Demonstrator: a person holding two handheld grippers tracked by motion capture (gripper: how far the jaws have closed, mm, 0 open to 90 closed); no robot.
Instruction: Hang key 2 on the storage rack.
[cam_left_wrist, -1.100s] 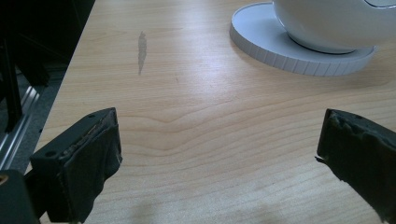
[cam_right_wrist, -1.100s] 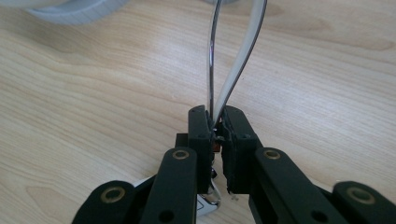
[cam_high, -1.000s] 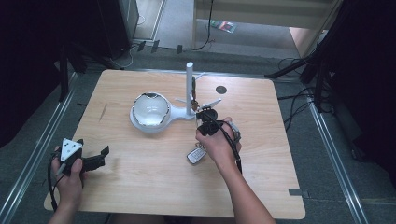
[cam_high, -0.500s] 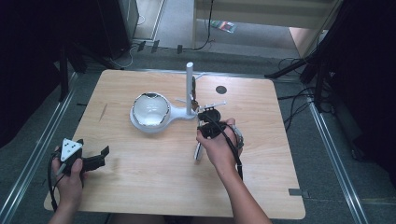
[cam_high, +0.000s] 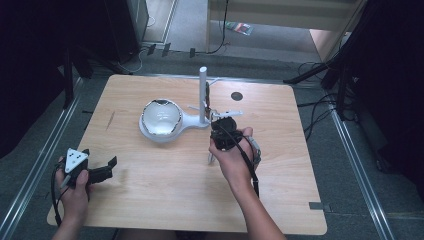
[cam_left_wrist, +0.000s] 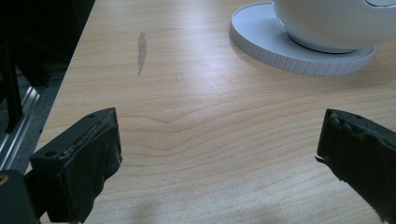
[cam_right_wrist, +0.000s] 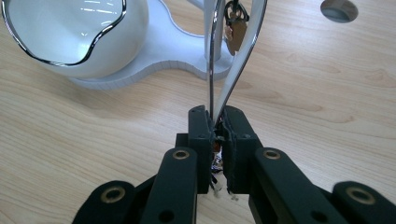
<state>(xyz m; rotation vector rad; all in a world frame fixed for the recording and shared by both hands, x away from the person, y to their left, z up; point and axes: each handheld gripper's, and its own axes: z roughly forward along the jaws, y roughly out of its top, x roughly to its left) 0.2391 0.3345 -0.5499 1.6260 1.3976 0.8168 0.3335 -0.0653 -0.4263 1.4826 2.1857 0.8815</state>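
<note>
My right gripper (cam_right_wrist: 215, 119) is shut on a shiny silver metal band (cam_right_wrist: 238, 60), whose loop rises from the jaws toward the white stand. In the high view that gripper (cam_high: 222, 122) sits just in front of the stand's post (cam_high: 202, 92), and a silvery end of the band (cam_high: 212, 158) hangs under the hand. The stand has a white bowl (cam_high: 161, 117) with a chrome rim on a flat base (cam_right_wrist: 163, 60). A small brass charm (cam_right_wrist: 235, 29) hangs by the post. My left gripper (cam_high: 107, 169) rests at the table's front left, open, with only bare wood between its jaws (cam_left_wrist: 219, 149).
The wooden table (cam_high: 150, 200) has a round dark hole (cam_high: 236, 95) behind the stand and a grey smear (cam_left_wrist: 142, 46) near its left edge. Cables and metal floor rails run around the table. The person wears a watch (cam_high: 255, 150) on the right wrist.
The right hand has risen and moved a little toward the stand's post with the band. The silvery piece that lay flat on the table now hangs under the hand. The left hand kept still.
</note>
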